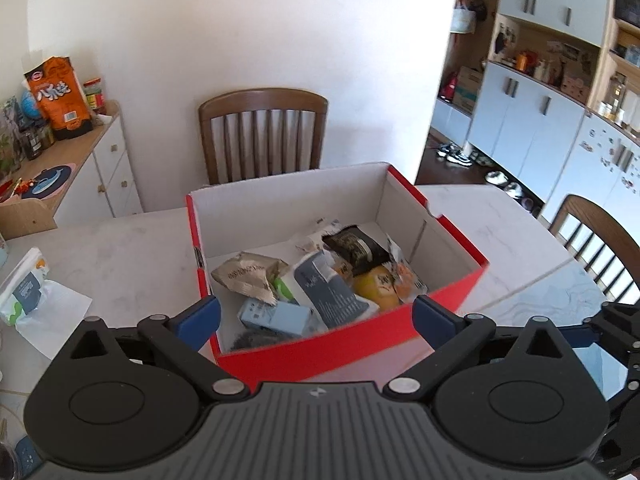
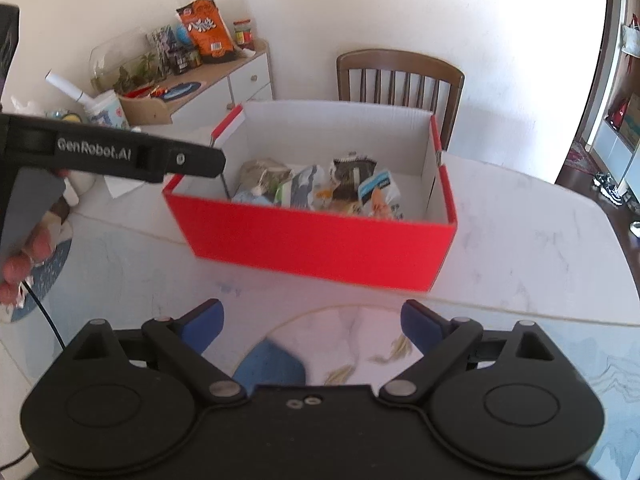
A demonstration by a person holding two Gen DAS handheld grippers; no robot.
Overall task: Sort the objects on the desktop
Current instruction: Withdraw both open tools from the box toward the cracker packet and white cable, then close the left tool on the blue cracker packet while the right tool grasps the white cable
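A red cardboard box [image 1: 360, 332] with white inner walls stands on the pale marble table [image 1: 120, 264]. It holds several snack packets, a light blue carton [image 1: 276, 318], a dark blue packet [image 1: 332, 296] and a yellow pack [image 1: 376, 286]. My left gripper [image 1: 316, 318] is open and empty, above the box's near wall. In the right wrist view the same box [image 2: 320, 240] lies ahead. My right gripper [image 2: 312, 322] is open and empty, low over a white plate [image 2: 360, 332] with a blue item [image 2: 268, 364] on it. The left gripper's body [image 2: 120, 156] reaches over the box's left corner.
A tissue pack [image 1: 24, 292] on a white sheet lies on the table at the left. A wooden chair [image 1: 264, 132] stands behind the box, another chair [image 1: 596, 236] at the right. A side cabinet [image 1: 80, 160] carries an orange bag and jars.
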